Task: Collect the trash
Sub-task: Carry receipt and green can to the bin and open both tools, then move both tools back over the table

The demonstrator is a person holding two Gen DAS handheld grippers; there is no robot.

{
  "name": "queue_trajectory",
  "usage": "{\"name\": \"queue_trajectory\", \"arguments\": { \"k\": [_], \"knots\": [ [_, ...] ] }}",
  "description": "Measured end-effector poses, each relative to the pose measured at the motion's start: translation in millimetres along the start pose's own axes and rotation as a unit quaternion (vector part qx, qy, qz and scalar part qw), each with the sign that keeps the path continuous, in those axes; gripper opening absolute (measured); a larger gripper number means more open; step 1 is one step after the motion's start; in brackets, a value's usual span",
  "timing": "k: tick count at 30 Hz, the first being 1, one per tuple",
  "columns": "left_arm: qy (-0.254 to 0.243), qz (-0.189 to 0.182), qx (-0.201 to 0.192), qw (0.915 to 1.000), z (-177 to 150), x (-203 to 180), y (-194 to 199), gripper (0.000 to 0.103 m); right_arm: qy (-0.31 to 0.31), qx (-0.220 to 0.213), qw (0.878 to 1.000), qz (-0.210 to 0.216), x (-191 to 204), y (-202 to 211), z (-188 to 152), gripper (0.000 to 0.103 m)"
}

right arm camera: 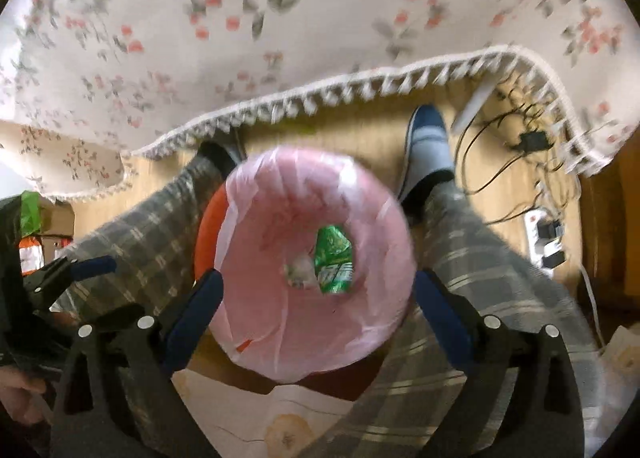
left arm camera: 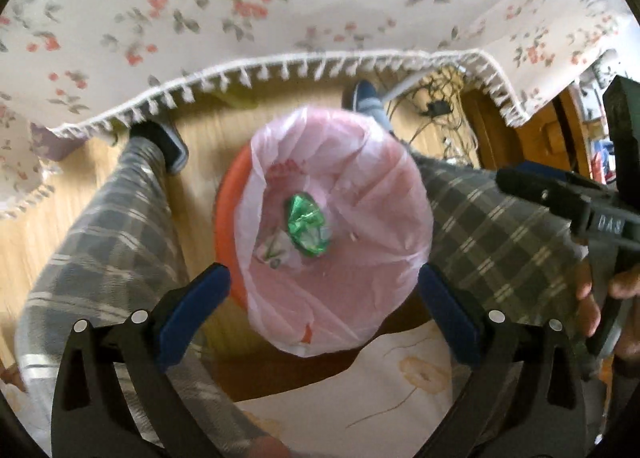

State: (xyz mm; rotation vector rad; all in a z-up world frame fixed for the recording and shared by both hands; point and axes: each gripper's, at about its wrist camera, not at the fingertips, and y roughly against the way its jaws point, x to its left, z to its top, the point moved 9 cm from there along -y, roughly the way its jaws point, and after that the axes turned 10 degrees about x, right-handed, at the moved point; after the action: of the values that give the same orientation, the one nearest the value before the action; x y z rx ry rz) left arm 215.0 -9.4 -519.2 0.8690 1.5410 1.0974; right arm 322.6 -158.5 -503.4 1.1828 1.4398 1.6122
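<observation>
An orange bin (left arm camera: pixel 228 214) lined with a pink plastic bag (left arm camera: pixel 360 186) stands on the wooden floor between the person's legs. A crumpled green wrapper (left arm camera: pixel 306 228) and a whitish scrap (left arm camera: pixel 274 248) lie at its bottom. My left gripper (left arm camera: pixel 324 294) is open and empty above the bin. In the right wrist view the same bag (right arm camera: pixel 280 210) holds the green wrapper (right arm camera: pixel 334 260) and the scrap (right arm camera: pixel 300 274); my right gripper (right arm camera: pixel 318 294) is open and empty above it. The right gripper also shows in the left wrist view (left arm camera: pixel 560 198).
A floral tablecloth with a fringed edge (left arm camera: pixel 280 10) hangs over the table ahead. Plaid-trousered legs (left arm camera: pixel 108 226) and slippered feet (right arm camera: pixel 428 146) flank the bin. Cables and a power strip (right arm camera: pixel 540 230) lie on the floor at right. A floral cushion (left arm camera: pixel 400 378) is below.
</observation>
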Motion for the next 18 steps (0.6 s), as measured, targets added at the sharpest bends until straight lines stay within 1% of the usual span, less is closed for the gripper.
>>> {"name": "queue_trajectory", "arguments": {
  "k": [4,9,12,16,18],
  "knots": [
    [-0.006,-0.006,-0.031,0.9995,1.8,-5.6,30.9,0.097,0.004,-0.030,1.000,0.009,5.2,31.9,7.5,0.098],
    [-0.023,-0.007,-0.077,0.9968,3.9,-19.5,79.1,0.097,0.035,-0.076,0.996,0.011,22.4,82.2,12.2,0.098],
    [-0.034,-0.005,-0.113,0.9930,7.0,-26.5,119.0,0.097,0.050,-0.107,0.993,0.014,33.7,113.6,16.8,0.098],
    [-0.037,0.011,-0.176,0.9837,15.0,-27.0,183.3,0.097,0.066,-0.154,0.986,0.012,44.4,162.6,26.0,0.098],
    [-0.035,0.020,-0.199,0.9792,20.5,-21.3,210.8,0.097,0.074,-0.177,0.981,0.014,48.2,188.6,31.1,0.098]
  ]
}}
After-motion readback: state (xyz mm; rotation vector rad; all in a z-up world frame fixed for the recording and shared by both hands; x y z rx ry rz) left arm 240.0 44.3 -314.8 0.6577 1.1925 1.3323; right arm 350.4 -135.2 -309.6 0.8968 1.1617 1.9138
